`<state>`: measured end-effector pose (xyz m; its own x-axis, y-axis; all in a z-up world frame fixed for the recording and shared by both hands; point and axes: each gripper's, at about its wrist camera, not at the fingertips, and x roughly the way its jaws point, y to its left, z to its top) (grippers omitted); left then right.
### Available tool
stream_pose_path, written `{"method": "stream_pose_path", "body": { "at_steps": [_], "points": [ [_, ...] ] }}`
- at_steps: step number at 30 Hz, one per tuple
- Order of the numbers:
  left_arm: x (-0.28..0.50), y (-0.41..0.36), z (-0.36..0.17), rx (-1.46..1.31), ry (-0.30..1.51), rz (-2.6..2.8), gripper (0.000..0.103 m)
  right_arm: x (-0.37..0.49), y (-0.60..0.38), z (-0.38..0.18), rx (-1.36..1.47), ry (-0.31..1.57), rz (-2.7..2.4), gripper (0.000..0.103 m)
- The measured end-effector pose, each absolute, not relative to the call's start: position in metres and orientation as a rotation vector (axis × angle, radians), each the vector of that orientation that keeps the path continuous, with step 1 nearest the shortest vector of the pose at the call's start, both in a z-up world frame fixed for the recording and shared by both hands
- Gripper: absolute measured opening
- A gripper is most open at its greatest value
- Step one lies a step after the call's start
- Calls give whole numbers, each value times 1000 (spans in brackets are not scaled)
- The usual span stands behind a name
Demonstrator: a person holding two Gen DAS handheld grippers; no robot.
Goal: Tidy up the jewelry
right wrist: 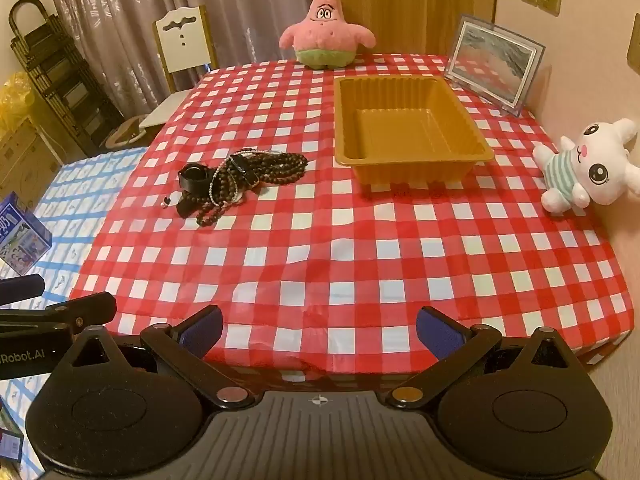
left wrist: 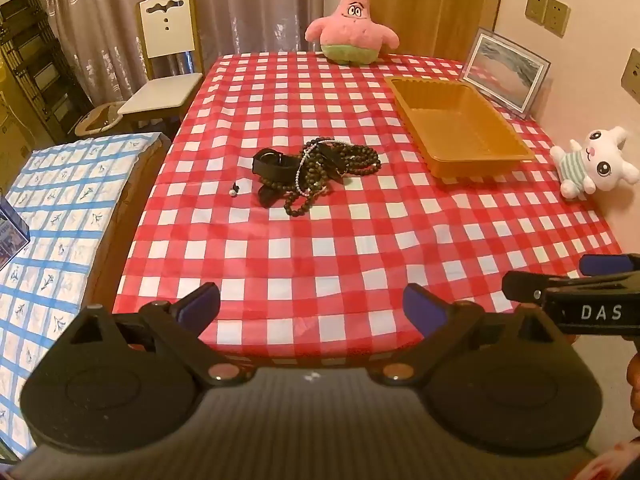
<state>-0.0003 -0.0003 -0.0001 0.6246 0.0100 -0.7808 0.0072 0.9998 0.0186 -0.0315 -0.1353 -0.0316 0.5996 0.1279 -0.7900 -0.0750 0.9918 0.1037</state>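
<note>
Centrally, tangled round beads (left wrist: 320,174), ribbed rectangular tray (right wrist: 408,128)

pile (left wrist: 316,172): beads, strap, pale chain tangled; count of pieces can't tell
bit (left wrist: 233,190): at 9 o'clock of pile, too small to identify
right gripper (left wrist: 592,300): cut by edge at 3 o'clock, only one side shows, jaw gap can't tell
left gripper (right wrist: 48,312): cut at 9 o'clock, printed text clipped, jaw gap can't tell
box (right wrist: 20,232): cut by 9 o'clock edge, print unreadable
bunny (right wrist: 588,164): ear runs off at 3 o'clock
shelf (left wrist: 32,60): clipped at 10 o'clock
tray (left wrist: 460,120): near wall hides part of its floor
</note>
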Motion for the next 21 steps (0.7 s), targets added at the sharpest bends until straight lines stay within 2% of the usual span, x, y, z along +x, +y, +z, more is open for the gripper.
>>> {"method": "stream_pose_path", "body": {
  "at_steps": [21],
  "points": [
    [-2,-6,-3,13,905,-6,98,-33,-137,-29,64,918,117,103]
  ]
}}
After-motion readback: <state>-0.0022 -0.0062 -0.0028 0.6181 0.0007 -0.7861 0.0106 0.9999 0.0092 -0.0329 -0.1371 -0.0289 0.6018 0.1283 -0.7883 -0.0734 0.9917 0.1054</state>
